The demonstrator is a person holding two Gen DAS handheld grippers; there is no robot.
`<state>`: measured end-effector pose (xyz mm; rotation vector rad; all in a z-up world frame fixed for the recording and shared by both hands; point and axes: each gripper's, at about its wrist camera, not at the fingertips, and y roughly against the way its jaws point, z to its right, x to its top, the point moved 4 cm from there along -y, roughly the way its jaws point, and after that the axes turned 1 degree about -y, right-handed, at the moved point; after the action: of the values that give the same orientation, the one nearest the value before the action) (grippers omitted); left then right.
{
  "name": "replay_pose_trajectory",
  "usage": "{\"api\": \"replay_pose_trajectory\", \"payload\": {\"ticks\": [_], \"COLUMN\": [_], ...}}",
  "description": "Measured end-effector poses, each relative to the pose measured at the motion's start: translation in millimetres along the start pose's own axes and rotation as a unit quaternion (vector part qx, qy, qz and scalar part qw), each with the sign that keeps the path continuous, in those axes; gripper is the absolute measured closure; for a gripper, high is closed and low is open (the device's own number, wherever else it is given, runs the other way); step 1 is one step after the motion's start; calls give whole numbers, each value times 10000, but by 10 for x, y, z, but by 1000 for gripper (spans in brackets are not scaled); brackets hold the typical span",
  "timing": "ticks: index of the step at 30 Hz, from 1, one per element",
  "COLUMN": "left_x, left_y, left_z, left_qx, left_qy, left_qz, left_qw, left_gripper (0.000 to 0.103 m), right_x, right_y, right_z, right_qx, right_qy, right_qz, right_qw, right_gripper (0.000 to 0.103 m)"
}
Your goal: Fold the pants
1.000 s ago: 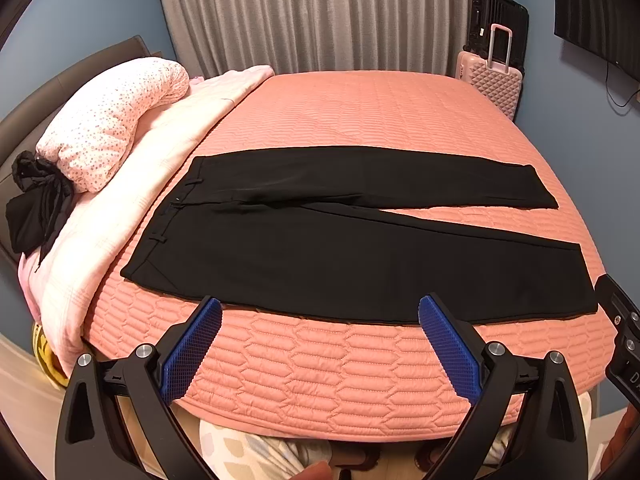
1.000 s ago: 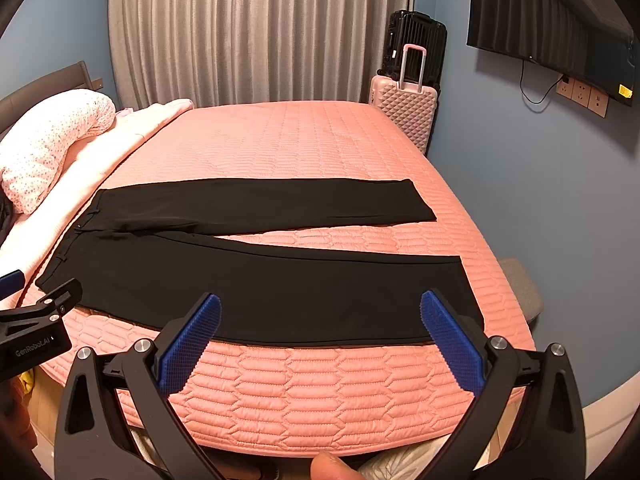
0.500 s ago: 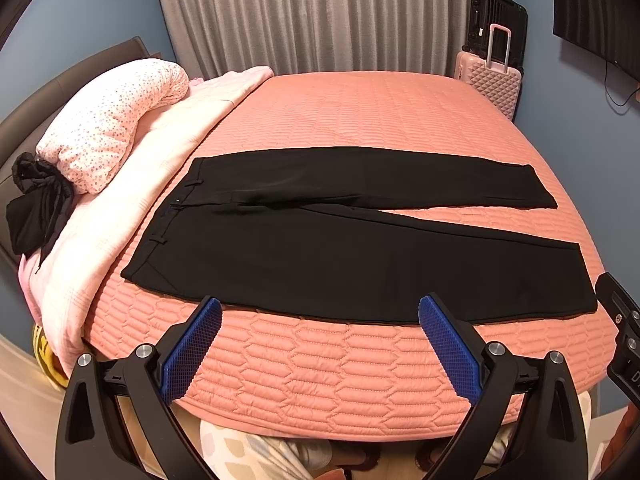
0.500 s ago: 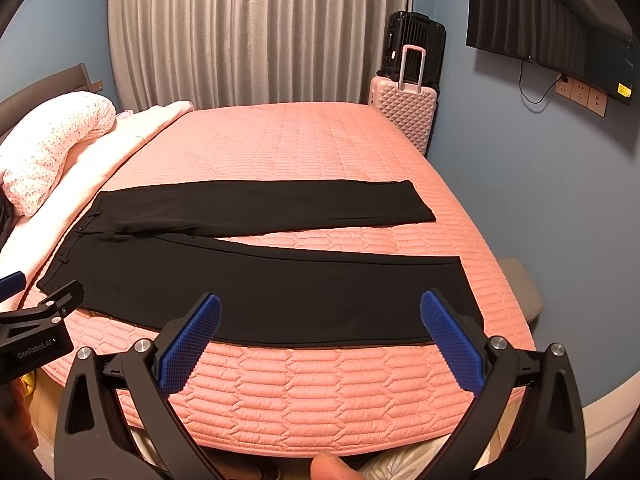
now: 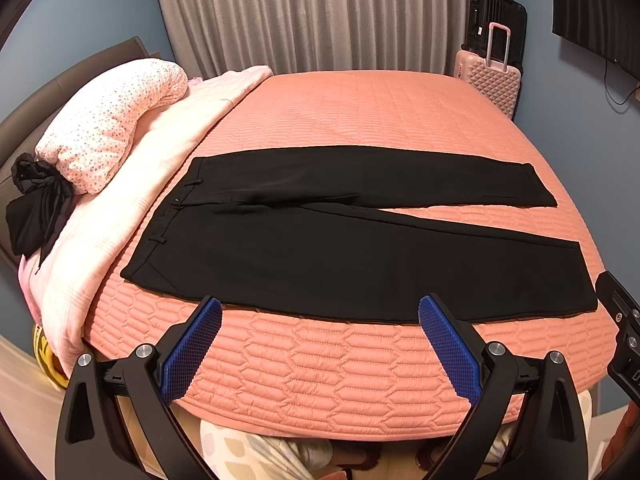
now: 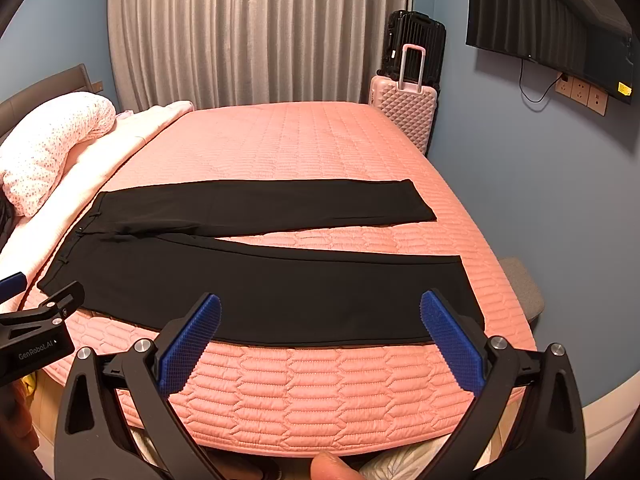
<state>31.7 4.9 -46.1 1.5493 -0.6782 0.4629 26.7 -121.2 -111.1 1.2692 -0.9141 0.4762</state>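
Note:
Black pants (image 5: 340,248) lie spread flat on the pink quilted bed (image 5: 360,112), waistband to the left, both legs running right and slightly apart. In the right wrist view the pants (image 6: 280,292) reach almost to the bed's near edge. My left gripper (image 5: 320,316) hovers open in front of the near leg's lower hem side, nothing between its blue pads. My right gripper (image 6: 320,312) is open too, held just short of the near leg close to its cuff end. Neither gripper touches the cloth.
A rolled spotted duvet (image 5: 116,120) and pale pink blanket (image 5: 120,208) lie along the bed's left side, with a black garment (image 5: 36,204) by the headboard. Pink suitcase (image 6: 404,112) and black suitcase (image 6: 416,48) stand at the far right. A wall TV (image 6: 552,28) hangs right.

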Motion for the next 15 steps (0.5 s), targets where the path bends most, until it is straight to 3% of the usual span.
{"api": "replay_pose_trajectory", "payload": {"ticks": [15], "left_x": [-19], "left_y": [-6], "left_z": [12], "left_qx": [-15], "left_qy": [-3], "left_qz": [-24], "left_qw": [10000], "left_gripper": [6], "right_x": [-6], "right_y": [-48], "right_z": [-21], "right_qx": [24], "right_qy": [-3], "right_qz": [-66], "right_qw": [10000], "right_gripper": [5]}}
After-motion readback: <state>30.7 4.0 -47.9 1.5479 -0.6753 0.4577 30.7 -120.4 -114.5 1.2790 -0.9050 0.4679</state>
